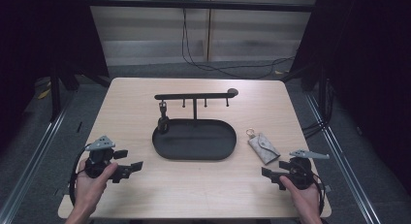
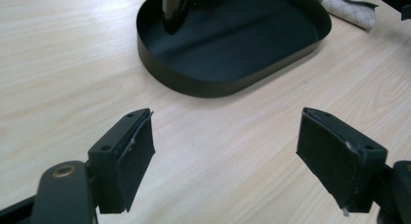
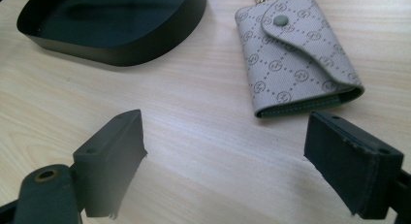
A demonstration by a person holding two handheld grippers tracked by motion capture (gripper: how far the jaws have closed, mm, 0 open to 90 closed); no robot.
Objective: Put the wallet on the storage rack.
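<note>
Right gripper (image 1: 274, 177): held low over the table's right front part, jaws spread wide with nothing between them.
Key pouch (image 3: 295, 54): grey, patterned, flap snapped shut, lying flat on the wooden table (image 1: 203, 185) just ahead of the right gripper, slightly toward its right jaw, not touching it.
Left gripper (image 1: 130, 167): near the left front part of the table, jaws also wide apart and holding nothing.
Black tray (image 2: 208, 81): oval, between both grippers and farther back; a dark key case (image 1: 163, 123) hangs from its hook bar (image 1: 194, 95).

Key pouch (image 3: 296, 54) ring cut off at top edge; hanging item (image 2: 174, 10) likewise.
</note>
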